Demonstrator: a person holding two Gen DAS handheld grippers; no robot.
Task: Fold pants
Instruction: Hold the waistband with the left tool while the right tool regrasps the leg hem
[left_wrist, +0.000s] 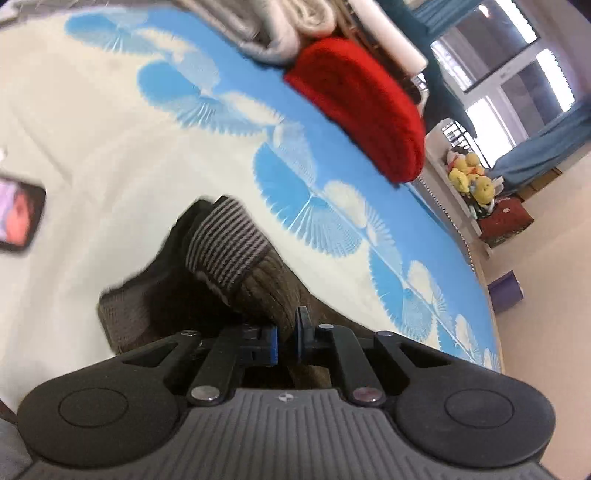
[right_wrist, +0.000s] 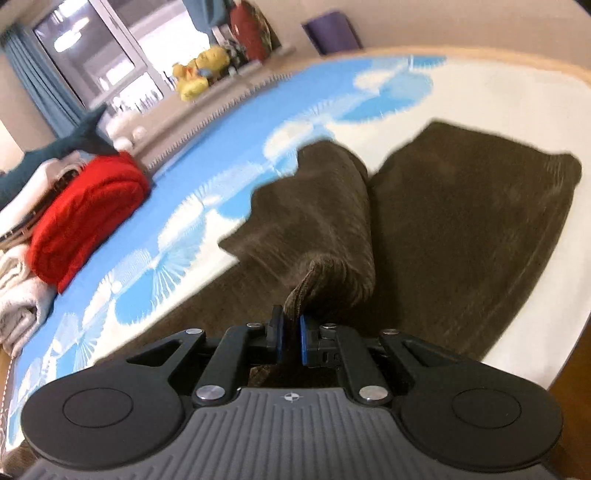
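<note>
Roughly midway seems a fair estimate for this job, judging by how the cloth lies: the brown corduroy pants (right_wrist: 461, 206) are spread on the bed (right_wrist: 480, 96), with a broad flat panel lying to the right in the right wrist view and a raised, bunched part lifted off the sheet nearer the middle. The right gripper (right_wrist: 291, 332) has its jaws clamped together on a pinched ridge of the corduroy, close in front of the camera, and that fabric rises in a hump toward the far side. The left gripper (left_wrist: 286, 332) is likewise clamped on the pants, near the striped waistband (left_wrist: 225, 247), which stands up off the bed just beyond its fingertips. So both ends are held and lifted, but no neat fold is laid down yet; the cloth looks loose and uneven, and motion blur hides finer detail. What is probably left is to bring the held part over the flat panel, lay it down and smooth it. Far on the bed sit a folded red blanket (left_wrist: 362, 107) and pale folded towels (right_wrist: 18, 295), well apart from the pants; a phone (left_wrist: 18, 218) lies at the left
</note>
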